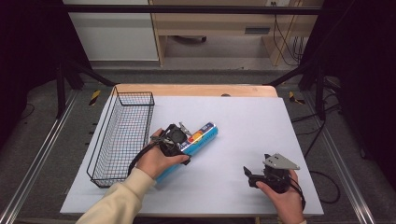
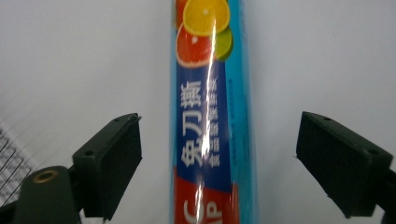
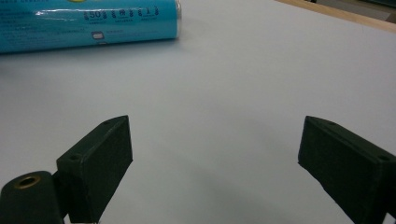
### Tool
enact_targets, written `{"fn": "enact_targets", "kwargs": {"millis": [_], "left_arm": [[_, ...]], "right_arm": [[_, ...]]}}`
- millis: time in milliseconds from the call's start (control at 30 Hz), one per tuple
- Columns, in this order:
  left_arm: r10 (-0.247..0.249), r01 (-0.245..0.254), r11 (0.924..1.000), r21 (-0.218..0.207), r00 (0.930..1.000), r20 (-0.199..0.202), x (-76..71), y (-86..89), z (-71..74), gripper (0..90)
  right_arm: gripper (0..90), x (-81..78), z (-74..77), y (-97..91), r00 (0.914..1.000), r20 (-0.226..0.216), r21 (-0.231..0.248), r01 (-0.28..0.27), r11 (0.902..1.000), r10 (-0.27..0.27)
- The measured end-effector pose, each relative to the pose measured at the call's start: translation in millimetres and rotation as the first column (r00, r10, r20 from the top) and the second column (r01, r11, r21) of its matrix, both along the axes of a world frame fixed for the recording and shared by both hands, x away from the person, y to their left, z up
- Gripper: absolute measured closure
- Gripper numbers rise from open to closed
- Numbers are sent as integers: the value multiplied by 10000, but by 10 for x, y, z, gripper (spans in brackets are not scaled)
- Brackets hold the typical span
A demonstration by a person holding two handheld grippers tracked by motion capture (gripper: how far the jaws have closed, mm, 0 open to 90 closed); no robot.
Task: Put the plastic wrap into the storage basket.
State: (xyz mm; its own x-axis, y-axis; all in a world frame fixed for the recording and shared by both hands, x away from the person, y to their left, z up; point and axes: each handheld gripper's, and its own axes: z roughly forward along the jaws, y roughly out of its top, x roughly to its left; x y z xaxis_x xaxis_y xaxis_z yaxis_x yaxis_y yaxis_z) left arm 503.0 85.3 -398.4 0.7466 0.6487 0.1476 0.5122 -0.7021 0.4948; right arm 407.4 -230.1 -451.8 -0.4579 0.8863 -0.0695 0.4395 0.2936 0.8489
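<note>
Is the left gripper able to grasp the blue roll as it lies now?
Probably yes. The left gripper already straddles the blue roll, one of the fingers on each side with clear gaps. Nothing lies between them; the wire basket stands apart.

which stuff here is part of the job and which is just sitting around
In the job:
- blue roll of cling film, lying between the open jaws of the left gripper
- wire basket beside it, the likely drop spot

Just there:
- right gripper, open over bare white table
- wooden furniture behind
</note>
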Motion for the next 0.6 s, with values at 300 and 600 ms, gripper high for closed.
{"fn": "enact_targets", "kwargs": {"millis": [300,600], "left_arm": [[480,-482,9988,52,9981,395,149,-140,-234,172],[455,-455,9977,507,9990,6,224,-138,-352,200]], "right_arm": [[98,1,1,3,9999,-60,43,-120,9999,121],[96,5,-4,17,9997,-85,18,-216,9998,216]]}}
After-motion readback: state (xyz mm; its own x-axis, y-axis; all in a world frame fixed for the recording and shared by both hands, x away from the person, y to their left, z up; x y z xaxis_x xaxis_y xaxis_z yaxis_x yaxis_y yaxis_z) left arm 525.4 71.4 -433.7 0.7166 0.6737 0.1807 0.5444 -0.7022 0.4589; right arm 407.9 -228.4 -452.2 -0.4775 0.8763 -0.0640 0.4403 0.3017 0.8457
